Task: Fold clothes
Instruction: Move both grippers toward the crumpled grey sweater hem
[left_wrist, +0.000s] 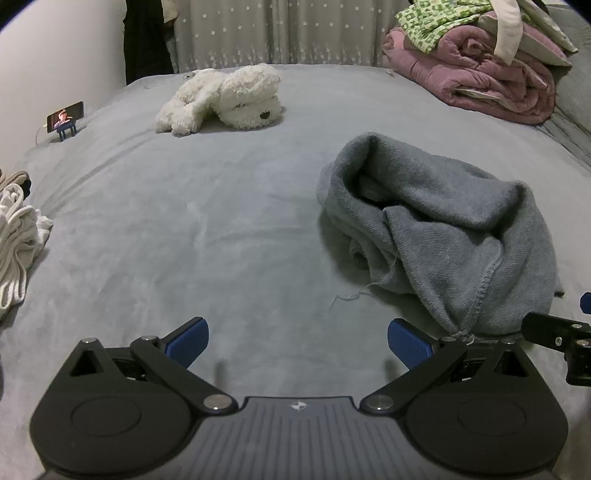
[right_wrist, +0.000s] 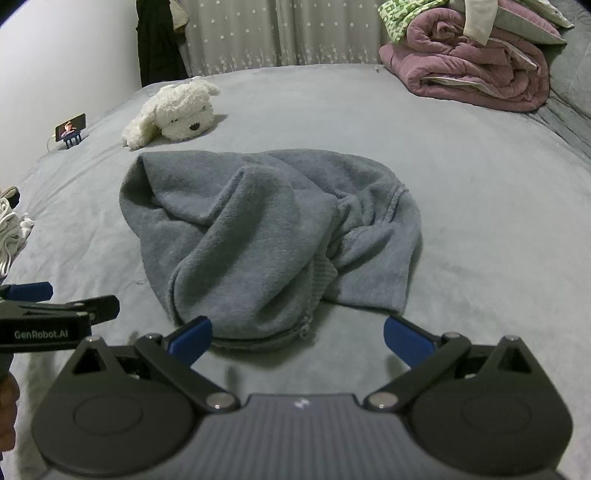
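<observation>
A crumpled grey knit garment (right_wrist: 266, 236) lies bunched on the grey bed sheet (right_wrist: 480, 184). In the left wrist view the same garment (left_wrist: 443, 229) sits to the right. My right gripper (right_wrist: 297, 338) is open just in front of the garment's near hem, with only a little of the hem edge between its blue pads. My left gripper (left_wrist: 297, 341) is open over bare sheet to the left of the garment, nothing between its fingers. Each gripper shows at the edge of the other's view: the left gripper (right_wrist: 55, 306), the right gripper (left_wrist: 561, 336).
A white plush dog (left_wrist: 225, 98) lies at the back of the bed. Rolled pink and green quilts (left_wrist: 476, 62) are stacked at the back right. White clothes (left_wrist: 16, 236) lie at the left edge, and a phone on a stand (left_wrist: 65, 118) sits by the wall.
</observation>
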